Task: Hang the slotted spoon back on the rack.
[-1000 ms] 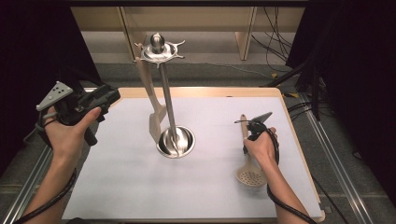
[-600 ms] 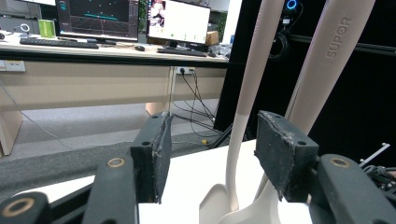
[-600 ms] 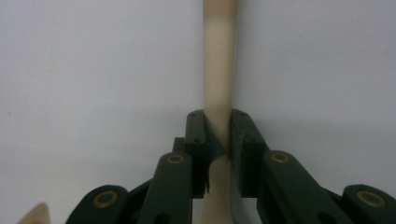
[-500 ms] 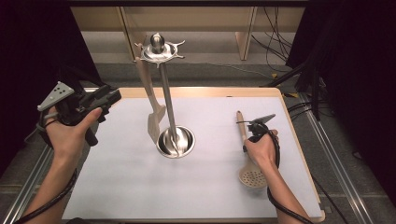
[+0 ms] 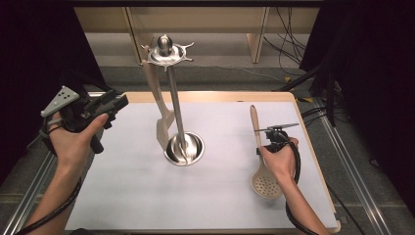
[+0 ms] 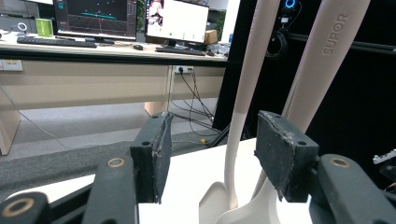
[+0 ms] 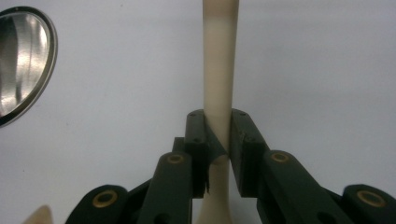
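My right gripper (image 5: 270, 138) pinches the handle of the slotted spoon (image 5: 260, 161), which lies near the worktop's (image 5: 122, 196) right edge, bowl toward the near side. My left gripper (image 5: 105, 108) hovers at the far left corner, jaws spread with nothing between them. The steel stand (image 5: 182, 147) sits mid-worktop, a spatula (image 5: 159, 112) hanging on it.

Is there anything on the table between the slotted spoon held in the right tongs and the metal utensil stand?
Nothing visible. The right tongs are shut on the slotted spoon, and bare white mat lies between it and the stand, where one spatula already hangs.
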`<state>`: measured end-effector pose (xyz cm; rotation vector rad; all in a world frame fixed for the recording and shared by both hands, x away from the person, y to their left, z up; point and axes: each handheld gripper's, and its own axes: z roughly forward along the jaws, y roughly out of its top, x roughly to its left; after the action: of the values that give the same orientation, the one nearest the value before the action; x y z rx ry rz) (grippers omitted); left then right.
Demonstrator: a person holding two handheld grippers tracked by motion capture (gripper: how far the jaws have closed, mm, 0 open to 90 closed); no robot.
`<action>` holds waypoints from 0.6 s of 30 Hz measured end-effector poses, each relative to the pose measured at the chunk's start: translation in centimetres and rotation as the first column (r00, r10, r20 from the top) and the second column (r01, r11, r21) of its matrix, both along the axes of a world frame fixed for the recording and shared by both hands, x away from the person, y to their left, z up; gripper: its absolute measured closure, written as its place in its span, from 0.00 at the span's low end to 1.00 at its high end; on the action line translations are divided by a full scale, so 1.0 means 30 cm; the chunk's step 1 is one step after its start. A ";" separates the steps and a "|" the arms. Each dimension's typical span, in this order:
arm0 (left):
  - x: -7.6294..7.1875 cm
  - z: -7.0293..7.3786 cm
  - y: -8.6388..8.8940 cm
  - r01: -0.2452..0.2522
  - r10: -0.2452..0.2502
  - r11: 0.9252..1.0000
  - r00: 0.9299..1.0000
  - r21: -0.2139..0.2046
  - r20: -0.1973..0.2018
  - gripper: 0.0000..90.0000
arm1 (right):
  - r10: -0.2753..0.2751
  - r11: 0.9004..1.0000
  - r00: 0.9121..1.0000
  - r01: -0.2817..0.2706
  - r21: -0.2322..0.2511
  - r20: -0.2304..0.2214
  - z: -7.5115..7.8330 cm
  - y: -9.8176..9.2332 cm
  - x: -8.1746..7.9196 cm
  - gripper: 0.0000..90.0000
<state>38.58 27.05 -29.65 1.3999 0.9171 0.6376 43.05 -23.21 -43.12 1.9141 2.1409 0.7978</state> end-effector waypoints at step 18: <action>0.000 -0.008 -0.005 0.004 -0.004 1.000 1.000 0.006 -0.005 0.50 | 0.079 0.997 0.961 -0.081 -0.003 0.266 0.026 -0.004 -0.085 0.88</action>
<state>38.56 26.91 -29.89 1.4092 0.9165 0.6342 40.49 -23.33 -42.35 1.6248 2.0629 1.0153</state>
